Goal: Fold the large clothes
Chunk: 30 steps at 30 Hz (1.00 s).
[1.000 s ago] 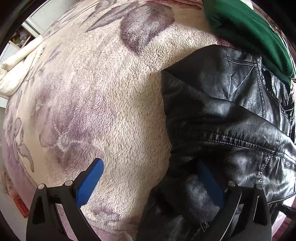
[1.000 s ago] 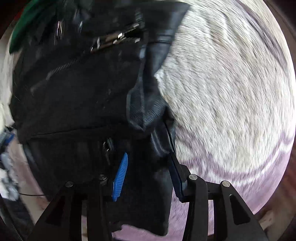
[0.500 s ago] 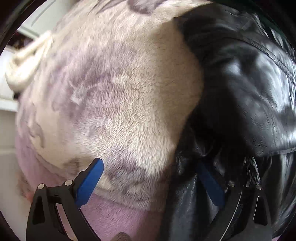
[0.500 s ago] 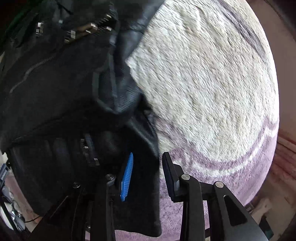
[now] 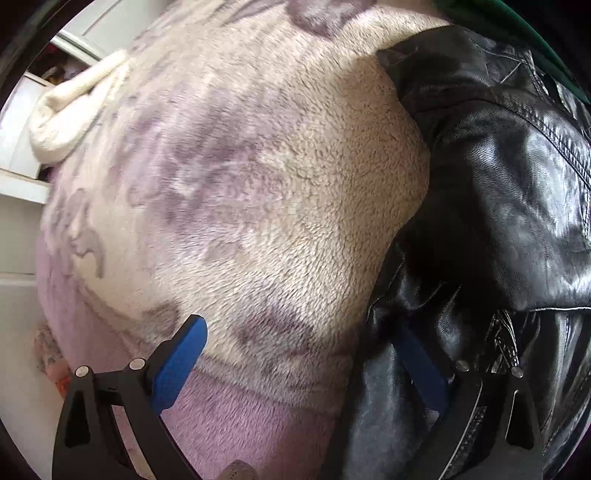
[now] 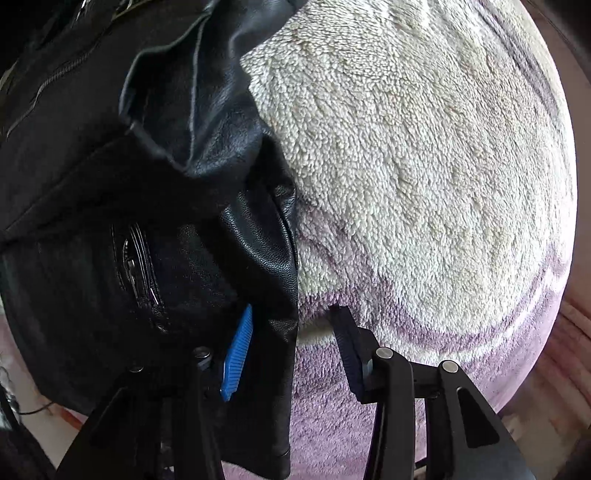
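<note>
A black leather jacket lies on a fleece blanket, its lower part hanging over the near edge. My left gripper is open wide; its right blue pad is tucked under a jacket fold and its left pad hangs over the blanket. In the right wrist view the jacket fills the left side. My right gripper is open, with the jacket's hem edge hanging between its pads and not clamped.
The cream and purple flowered blanket covers the bed. A green garment lies beyond the jacket. A white rolled cloth lies at the bed's far left edge, beside white furniture.
Both grippers have drawn back toward the bed's near edge. The right gripper's jaws narrowed half a second ago and have spread wide again. The left gripper stays open.
</note>
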Each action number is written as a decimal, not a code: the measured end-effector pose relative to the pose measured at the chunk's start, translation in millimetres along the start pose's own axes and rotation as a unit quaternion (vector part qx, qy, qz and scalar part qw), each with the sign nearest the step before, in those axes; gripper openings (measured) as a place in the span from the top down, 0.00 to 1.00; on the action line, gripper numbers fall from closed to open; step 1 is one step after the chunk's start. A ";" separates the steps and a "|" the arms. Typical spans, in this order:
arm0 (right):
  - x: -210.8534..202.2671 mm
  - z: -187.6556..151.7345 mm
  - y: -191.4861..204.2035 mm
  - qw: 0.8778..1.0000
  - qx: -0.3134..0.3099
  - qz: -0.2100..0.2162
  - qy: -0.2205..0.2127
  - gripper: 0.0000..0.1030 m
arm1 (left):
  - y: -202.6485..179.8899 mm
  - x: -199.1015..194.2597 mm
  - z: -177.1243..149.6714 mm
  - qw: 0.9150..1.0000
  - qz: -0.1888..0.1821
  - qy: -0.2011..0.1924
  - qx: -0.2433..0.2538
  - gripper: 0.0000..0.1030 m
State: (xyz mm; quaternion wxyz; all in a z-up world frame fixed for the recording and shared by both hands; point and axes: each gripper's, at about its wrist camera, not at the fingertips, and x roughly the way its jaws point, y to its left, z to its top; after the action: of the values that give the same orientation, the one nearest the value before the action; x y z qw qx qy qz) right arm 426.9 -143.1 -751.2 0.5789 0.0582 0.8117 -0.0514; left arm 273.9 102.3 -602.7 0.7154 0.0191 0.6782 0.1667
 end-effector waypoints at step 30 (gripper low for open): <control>-99.0 -35.1 -216.4 0.996 -0.041 0.074 0.002 0.43 | -348.8 -156.6 -229.4 0.954 0.172 -0.063 0.239 0.00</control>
State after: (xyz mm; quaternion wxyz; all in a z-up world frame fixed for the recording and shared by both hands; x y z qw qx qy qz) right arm 392.7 -355.0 -642.7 0.5818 0.0945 0.8074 0.0254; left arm 120.2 -313.9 -558.4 0.6916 0.3158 0.6386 0.1189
